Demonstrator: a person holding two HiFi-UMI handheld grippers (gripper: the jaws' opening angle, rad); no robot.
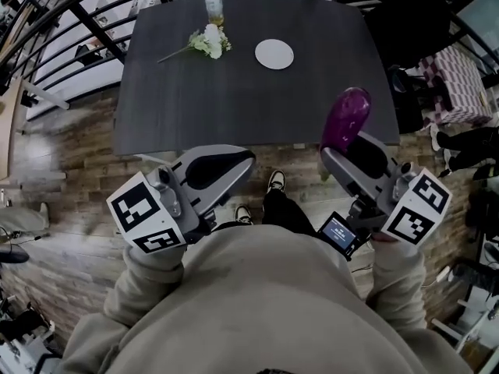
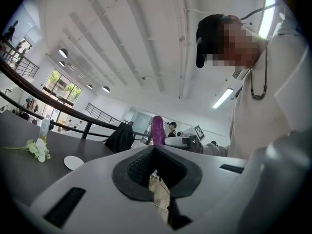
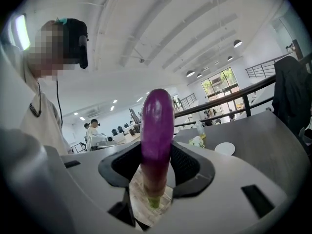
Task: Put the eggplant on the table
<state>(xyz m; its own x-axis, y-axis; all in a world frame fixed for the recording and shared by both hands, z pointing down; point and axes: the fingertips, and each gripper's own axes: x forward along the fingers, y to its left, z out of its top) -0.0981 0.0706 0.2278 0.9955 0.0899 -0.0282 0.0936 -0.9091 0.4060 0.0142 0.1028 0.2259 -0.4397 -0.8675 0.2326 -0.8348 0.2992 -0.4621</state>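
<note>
A purple eggplant (image 1: pixel 347 115) stands upright in my right gripper (image 1: pixel 340 156), which is shut on its lower, stem end. In the right gripper view the eggplant (image 3: pixel 157 126) rises between the two dark pads, green stem pointing down. It hangs just at the near edge of the dark table (image 1: pixel 234 92). My left gripper (image 1: pixel 243 160) is at the lower left, short of the table edge. Its jaws are shut with nothing between them (image 2: pixel 155 149). The eggplant (image 2: pixel 157 129) also shows in the left gripper view, beyond the jaw tips.
On the far part of the table lie a white plate (image 1: pixel 274 54), a white flower (image 1: pixel 209 42) and a glass bottle (image 1: pixel 214 6). A black railing curves round the table. A dark jacket (image 1: pixel 405 22) hangs at the right. The person's shoes (image 1: pixel 276 181) stand on the wooden floor.
</note>
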